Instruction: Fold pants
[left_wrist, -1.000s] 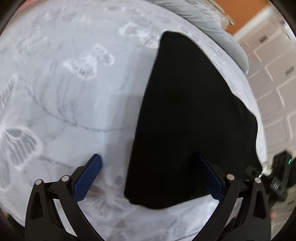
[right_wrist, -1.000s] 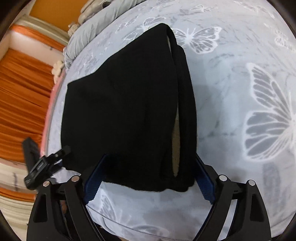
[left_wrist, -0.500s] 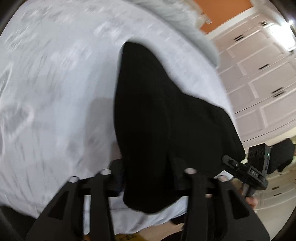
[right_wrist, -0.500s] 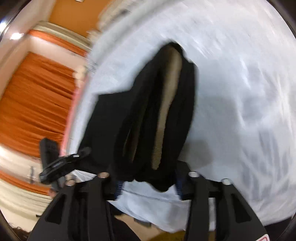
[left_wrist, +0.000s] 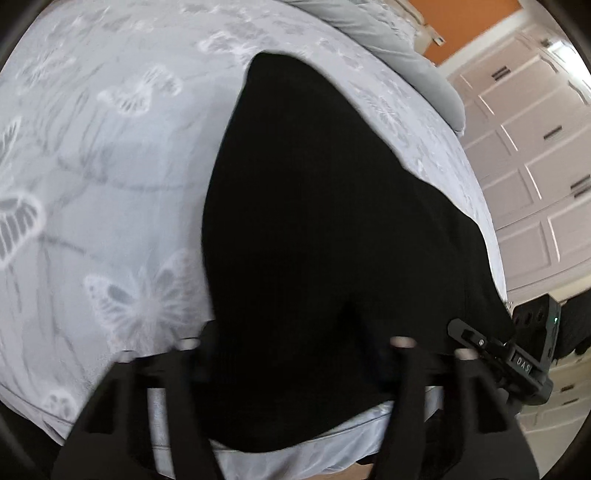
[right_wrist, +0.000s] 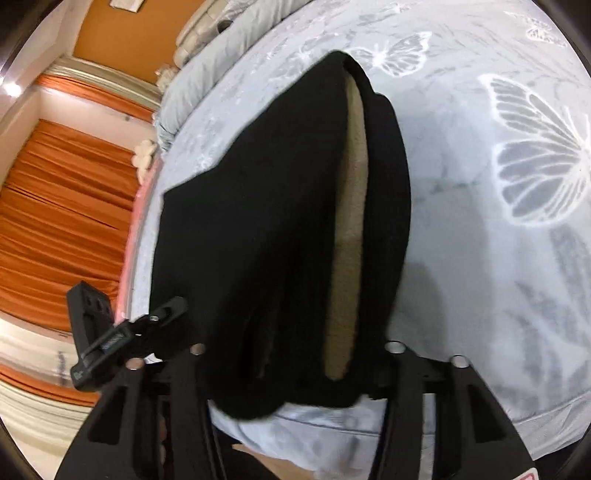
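Folded black pants (left_wrist: 314, 203) lie on a butterfly-print bed sheet (left_wrist: 110, 166), their near end hanging over the bed's front edge. My left gripper (left_wrist: 295, 354) has the bunched near left corner between its jaws, which are closing; the cloth hides the pads. In the right wrist view the pants (right_wrist: 258, 221) show a tan lining (right_wrist: 351, 221) along a fold. My right gripper (right_wrist: 295, 365) pinches the near right corner, its jaws closing too. Each camera catches the other gripper at the side: the right one (left_wrist: 517, 354), the left one (right_wrist: 110, 332).
The sheet (right_wrist: 498, 258) spreads wide on both sides of the pants. A grey pillow (left_wrist: 406, 48) lies at the bed's far end. White cupboard doors (left_wrist: 535, 147) stand beyond one side, orange curtains (right_wrist: 55, 203) beyond the other.
Both grippers went from wide open around the pants' near corners to closed on them. The near end has bunched up and been drawn toward me over the bed's edge.
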